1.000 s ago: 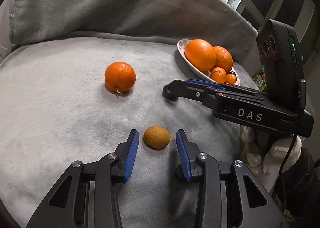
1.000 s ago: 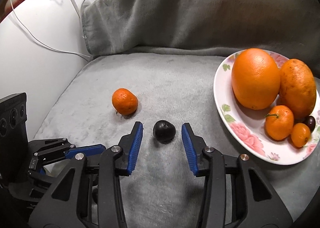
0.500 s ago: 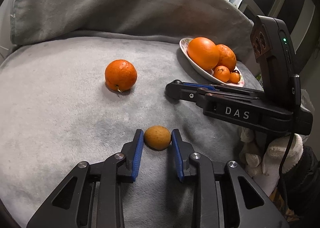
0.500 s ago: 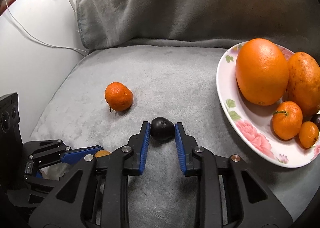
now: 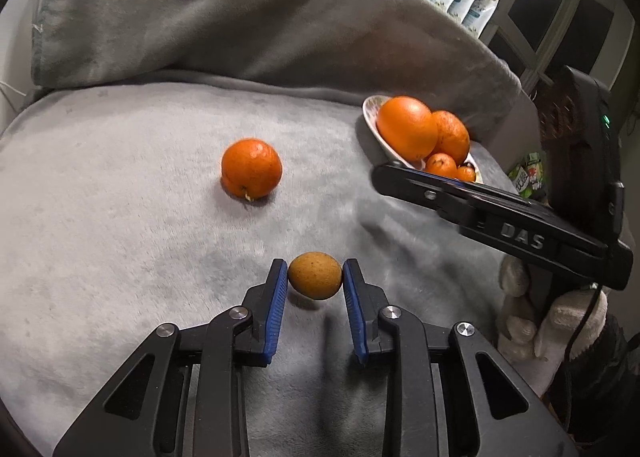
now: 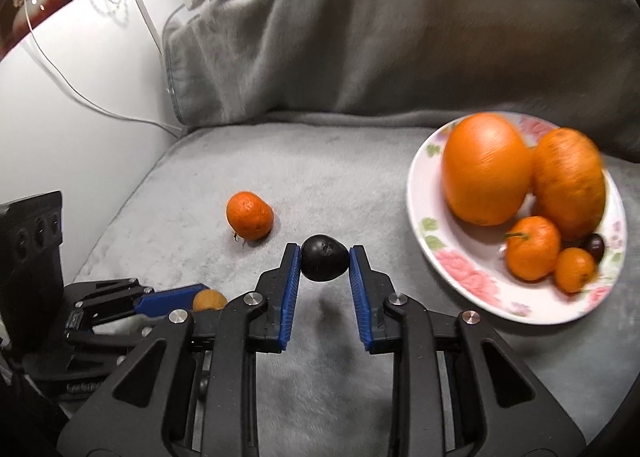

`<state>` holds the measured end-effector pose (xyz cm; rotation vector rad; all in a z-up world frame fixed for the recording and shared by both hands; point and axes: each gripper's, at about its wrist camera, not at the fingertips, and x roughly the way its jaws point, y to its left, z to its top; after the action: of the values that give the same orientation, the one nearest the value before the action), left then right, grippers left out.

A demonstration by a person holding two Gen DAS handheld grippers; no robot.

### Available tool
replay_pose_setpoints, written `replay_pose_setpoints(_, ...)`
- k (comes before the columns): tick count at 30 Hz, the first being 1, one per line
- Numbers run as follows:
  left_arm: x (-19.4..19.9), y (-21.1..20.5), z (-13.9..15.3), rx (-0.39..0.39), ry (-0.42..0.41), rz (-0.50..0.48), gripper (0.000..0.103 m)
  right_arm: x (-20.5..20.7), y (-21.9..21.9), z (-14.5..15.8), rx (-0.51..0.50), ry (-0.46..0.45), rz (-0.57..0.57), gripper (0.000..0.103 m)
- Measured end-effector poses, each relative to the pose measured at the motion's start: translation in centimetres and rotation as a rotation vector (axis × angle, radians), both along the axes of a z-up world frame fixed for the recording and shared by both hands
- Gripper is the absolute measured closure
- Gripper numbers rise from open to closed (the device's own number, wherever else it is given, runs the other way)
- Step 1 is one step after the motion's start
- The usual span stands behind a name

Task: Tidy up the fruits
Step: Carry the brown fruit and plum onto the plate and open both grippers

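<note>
My left gripper [image 5: 315, 277] is shut on a small tan-brown fruit [image 5: 315, 275] and holds it just above the grey blanket; the fruit also shows in the right wrist view [image 6: 209, 300]. My right gripper [image 6: 325, 257] is shut on a small dark fruit [image 6: 324, 257], lifted off the blanket with its shadow below. A loose tangerine [image 5: 251, 169] lies on the blanket ahead of the left gripper and left of the right gripper [image 6: 249, 215]. A floral plate [image 6: 448, 269] at the right holds two large oranges, two small tangerines and a dark fruit.
The grey blanket [image 5: 120, 217] covers a seat and rises into a backrest behind. A white wall with a cable [image 6: 80, 97] is at the left. The right gripper's body [image 5: 520, 233] crosses in front of the plate [image 5: 370, 113] in the left wrist view.
Both grippers closed on their fruits and lifted them off the blanket. The right gripper moved up and toward the plate.
</note>
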<state>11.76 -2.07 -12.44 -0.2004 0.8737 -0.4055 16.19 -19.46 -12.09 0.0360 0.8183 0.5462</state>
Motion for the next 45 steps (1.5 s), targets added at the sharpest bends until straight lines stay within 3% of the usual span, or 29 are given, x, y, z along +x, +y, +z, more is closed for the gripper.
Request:
replay_pose_setpoints(10, 1.0, -0.9, 2.8, -0.018, -0.070, -0.009, 0.076, -1.9, -5.4, 3.3, 0.020, -0.098, -0.106, 0.077)
replay_pose_setpoints(23, 2.7, -4.3, 5.1, -0.022, -0.122, -0.065, 0.076, -1.3, -12.1, 5.4, 0.016, -0.152, -0.233, 0.077)
replay_pose_setpoints(45, 4.9, -10.5, 4.8, 0.001, -0.101, -0.170, 0.076, 5.3, -16.2, 5.4, -0.010, -0.130, -0.274, 0.077)
